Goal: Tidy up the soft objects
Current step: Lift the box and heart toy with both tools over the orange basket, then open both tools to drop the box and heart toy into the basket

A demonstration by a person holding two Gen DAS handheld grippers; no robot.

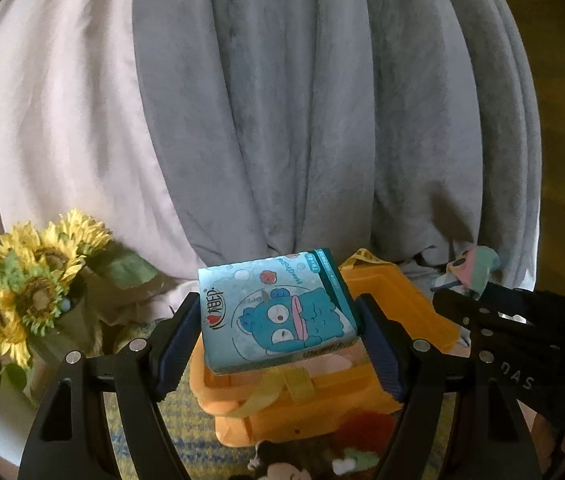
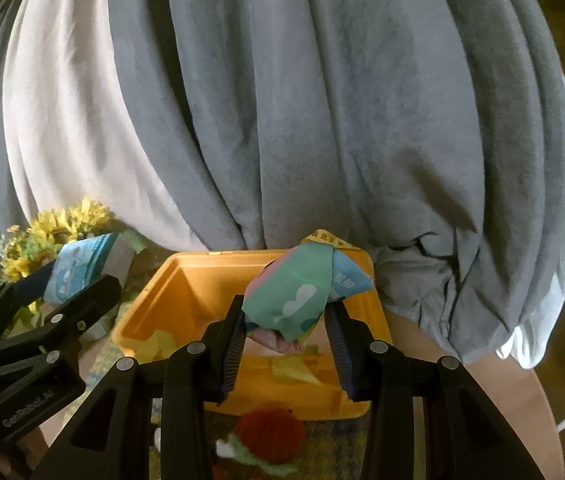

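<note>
Two black two-finger grippers are in view, the left gripper (image 1: 280, 340) and the right gripper (image 2: 288, 344). There is one blue cartoon-printed tissue pack (image 1: 278, 312), one crumpled pastel green, pink and blue soft packet (image 2: 302, 296) and one orange plastic bin (image 2: 170, 300). One bunch of yellow sunflowers (image 1: 30, 280) shows about four blooms. One red plush toy (image 2: 270, 430) is blurred, perhaps with a second beside it.

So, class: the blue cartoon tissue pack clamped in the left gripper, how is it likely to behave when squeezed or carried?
The tissue pack probably gives a little: it looks like a film-wrapped soft block. It seems light, held aloft by side pressure from the left gripper alone. The glossy wrap may be slippery, so it might slide.
</note>
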